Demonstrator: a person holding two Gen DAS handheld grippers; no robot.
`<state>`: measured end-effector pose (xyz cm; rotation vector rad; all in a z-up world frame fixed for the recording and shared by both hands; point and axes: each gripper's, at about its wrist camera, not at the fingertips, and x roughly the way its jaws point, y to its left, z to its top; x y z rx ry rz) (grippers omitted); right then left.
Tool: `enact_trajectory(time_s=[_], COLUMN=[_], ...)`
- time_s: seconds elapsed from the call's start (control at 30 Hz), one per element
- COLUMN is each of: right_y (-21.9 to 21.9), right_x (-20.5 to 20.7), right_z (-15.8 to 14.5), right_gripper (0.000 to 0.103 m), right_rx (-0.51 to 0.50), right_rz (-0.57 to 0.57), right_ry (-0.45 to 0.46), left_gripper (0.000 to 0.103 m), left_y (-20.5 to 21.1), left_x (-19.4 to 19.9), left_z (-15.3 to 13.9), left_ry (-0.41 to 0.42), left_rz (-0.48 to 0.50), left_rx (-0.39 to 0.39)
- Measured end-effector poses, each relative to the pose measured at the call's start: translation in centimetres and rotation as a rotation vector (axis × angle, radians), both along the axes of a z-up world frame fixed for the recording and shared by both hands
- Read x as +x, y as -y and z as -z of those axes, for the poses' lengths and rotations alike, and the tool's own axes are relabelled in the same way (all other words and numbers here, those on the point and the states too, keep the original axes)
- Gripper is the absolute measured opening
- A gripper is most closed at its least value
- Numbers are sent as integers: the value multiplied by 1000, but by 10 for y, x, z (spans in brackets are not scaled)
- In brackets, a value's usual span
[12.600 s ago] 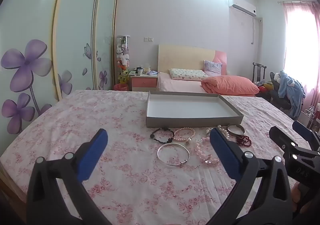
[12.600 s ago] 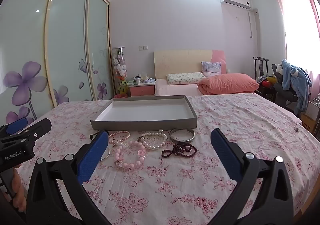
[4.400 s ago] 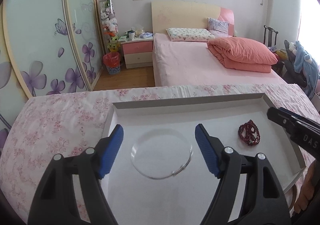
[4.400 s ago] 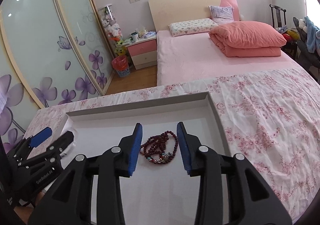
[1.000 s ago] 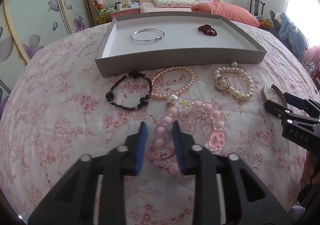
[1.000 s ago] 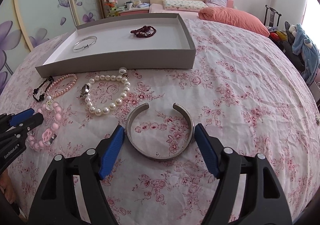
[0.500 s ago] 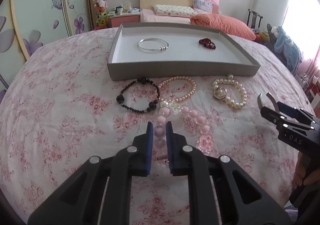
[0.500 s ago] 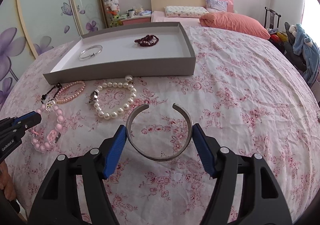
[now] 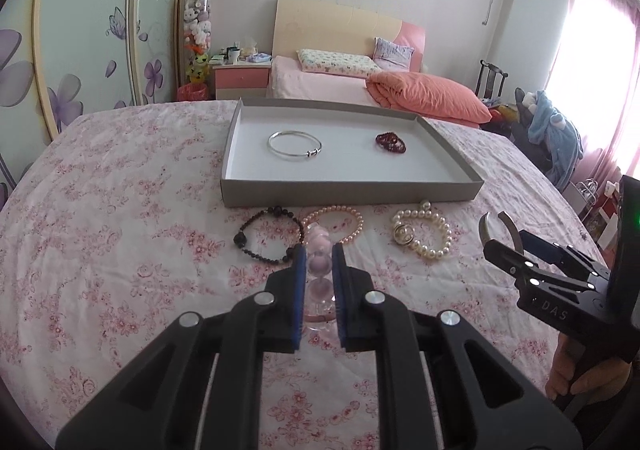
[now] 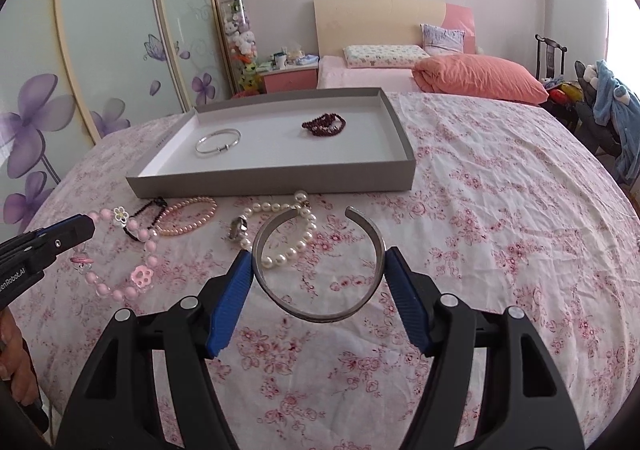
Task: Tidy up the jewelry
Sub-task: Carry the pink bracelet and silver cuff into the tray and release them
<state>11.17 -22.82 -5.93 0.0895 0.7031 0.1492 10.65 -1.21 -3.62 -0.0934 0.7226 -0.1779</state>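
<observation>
Gripping a pink bead bracelet (image 10: 120,274), left tongs (image 9: 318,250); right tongs (image 10: 318,270) clamp an open silver cuff (image 10: 320,262).

Seven bracelets are showing in all. Two are lying inside the one grey tray (image 10: 276,176): one silver bangle (image 10: 218,142) and one dark red bead bracelet (image 10: 325,124). Three are lying on the bedspread (image 10: 500,210) along the tray's near edge: one black bead bracelet (image 9: 269,234), one pink pearl bracelet (image 10: 186,222), one white pearl bracelet (image 9: 422,234). One chunky pink bracelet (image 10: 120,266) and one open silver cuff (image 10: 320,262) are sitting in the two grippers.
</observation>
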Motion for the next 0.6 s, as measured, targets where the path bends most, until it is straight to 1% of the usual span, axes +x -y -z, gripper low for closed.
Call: enact_trajectory(time_s=[0.37, 0.6], right_y=[-6, -7], right_x=[-10, -13], right_z=[-17, -29], right_gripper=[67, 67], right_rx=[10, 3], right_rz=[-3, 2], right_ry=[89, 154], left_gripper=[13, 14], left_y=[4, 8], left_x=[-7, -8], left_z=[-15, -27], left_ry=[62, 119], left_rz=[-25, -55], left_rx=[22, 73])
